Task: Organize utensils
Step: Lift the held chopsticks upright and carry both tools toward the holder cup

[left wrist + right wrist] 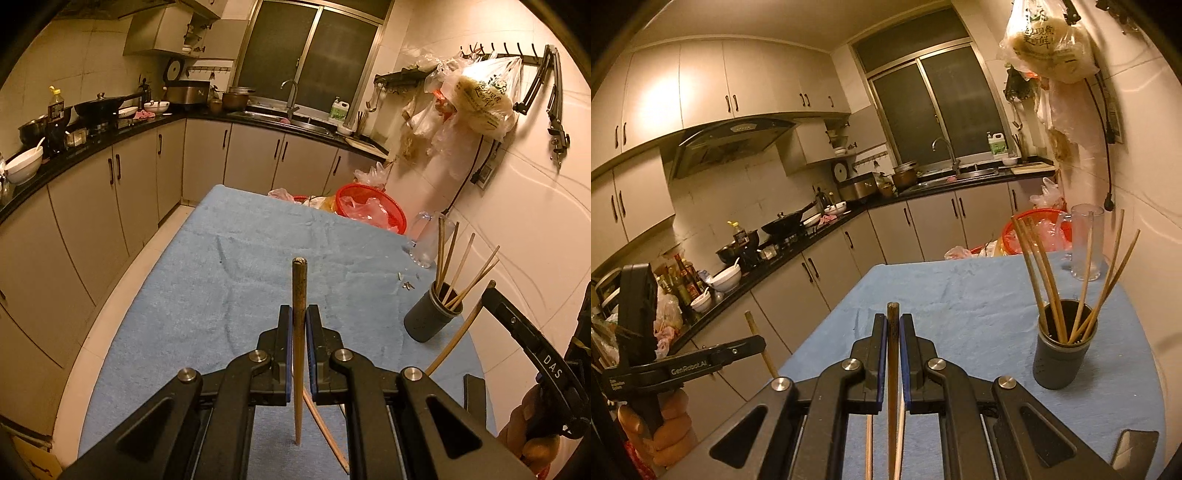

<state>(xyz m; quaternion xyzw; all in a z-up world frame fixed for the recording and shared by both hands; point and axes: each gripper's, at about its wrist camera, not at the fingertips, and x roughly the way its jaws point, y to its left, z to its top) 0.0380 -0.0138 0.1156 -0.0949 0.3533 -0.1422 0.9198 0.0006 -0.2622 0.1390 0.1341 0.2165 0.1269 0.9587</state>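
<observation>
Wooden chopsticks are the matter here. The left gripper (299, 325) is clenched on one chopstick (298, 295), which stands almost upright between the two blue pads, its blunt end up and its thin end down near the blue towel (229, 266). The right gripper (893, 332) is closed in the same way on a second chopstick (892, 369), also upright, with only its blunt top rising above the fingers.

Under the left gripper one more chopstick (325, 432) lies slanted on the towel. Under the right gripper at least one other stick (868, 446) shows on the cloth; whether there are more I cannot tell.

One dark grey cup (1062, 354) stands on the towel at the right side. Six chopsticks (1049, 280) lean in it, spread apart like a fan. Behind the cup stands one clear glass jug (1086, 243), and further back one red basket (369, 210) with plastic bags in it.

A dark phone (1134, 454) lies flat at the near right corner of the towel.

Around is a kitchen: grey cabinets (122, 184), a black counter (74, 155) with bowls and a wok, a sink below a dark window (938, 110), and plastic bags hanging on the white tiled wall (480, 96).
</observation>
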